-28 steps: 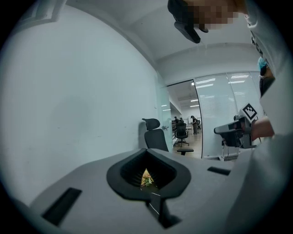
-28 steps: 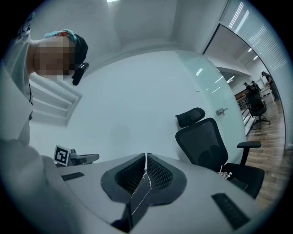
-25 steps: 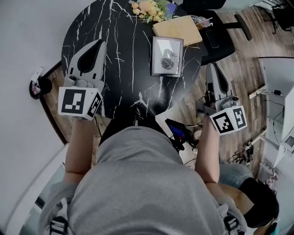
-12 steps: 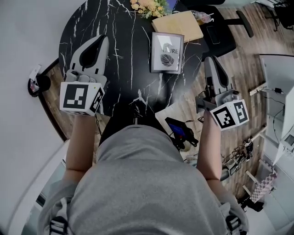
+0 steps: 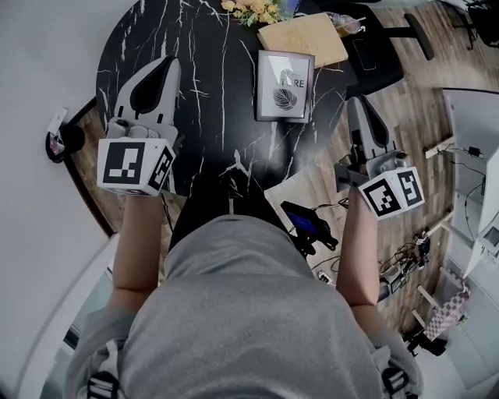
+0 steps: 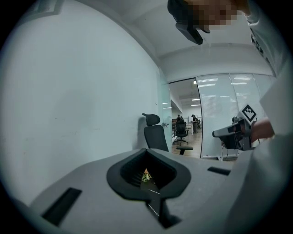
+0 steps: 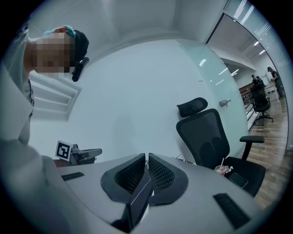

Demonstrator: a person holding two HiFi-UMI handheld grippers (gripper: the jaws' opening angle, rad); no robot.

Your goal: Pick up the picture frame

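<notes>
The picture frame (image 5: pixel 284 86), white-bordered with a leaf print, lies flat on the far right part of the round black marble table (image 5: pixel 203 93). My left gripper (image 5: pixel 167 62) hovers over the table's left side, well left of the frame, shut and empty. In its own view the left gripper (image 6: pixel 147 151) shows only a slit with flowers (image 6: pixel 146 175) behind. My right gripper (image 5: pixel 355 101) hangs beside the table's right edge, just right of and nearer than the frame. The right gripper (image 7: pixel 146 157) has its ribbed pads together with nothing between them.
A wooden board (image 5: pixel 302 39) and a bunch of flowers (image 5: pixel 253 12) lie beyond the frame. A black office chair (image 5: pixel 374 47) stands at the table's far right, with a cup (image 7: pixel 221 170) and a phone (image 7: pixel 238 179) on its seat. Wood floor with cables (image 5: pixel 405 261) is at right.
The right gripper has sunk slightly beside the table's edge. The left gripper has held its place. Both stay shut.
</notes>
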